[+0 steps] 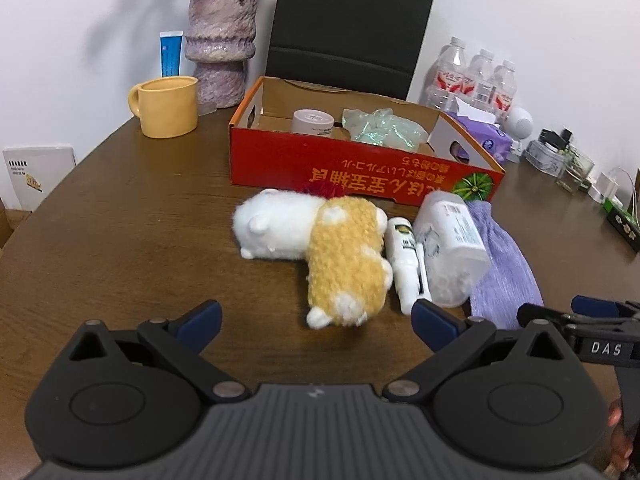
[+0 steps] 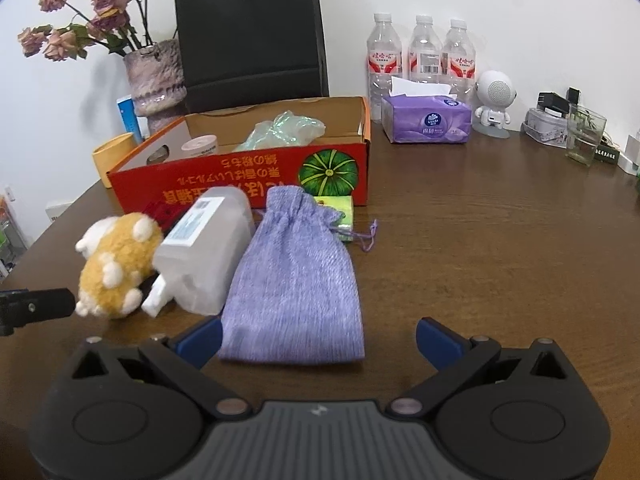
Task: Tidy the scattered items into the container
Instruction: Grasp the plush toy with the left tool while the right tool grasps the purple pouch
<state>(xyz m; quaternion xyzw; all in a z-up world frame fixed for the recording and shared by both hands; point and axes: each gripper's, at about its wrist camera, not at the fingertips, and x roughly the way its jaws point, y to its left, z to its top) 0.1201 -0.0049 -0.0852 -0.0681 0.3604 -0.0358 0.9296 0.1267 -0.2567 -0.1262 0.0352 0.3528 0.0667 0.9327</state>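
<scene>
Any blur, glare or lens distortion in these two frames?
Left wrist view: the table edge bows from fisheye distortion, and the orange plush looks soft. Right wrist view: dark corner vignetting, soft sheen on the table right of the red box, no harsh glare.

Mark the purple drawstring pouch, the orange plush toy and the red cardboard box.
purple drawstring pouch [image 2: 294, 280]: right wrist view, middle of its knitted body.
orange plush toy [image 1: 346, 260]: left wrist view, its fuzzy back.
red cardboard box [image 1: 280, 160]: left wrist view, front wall.
</scene>
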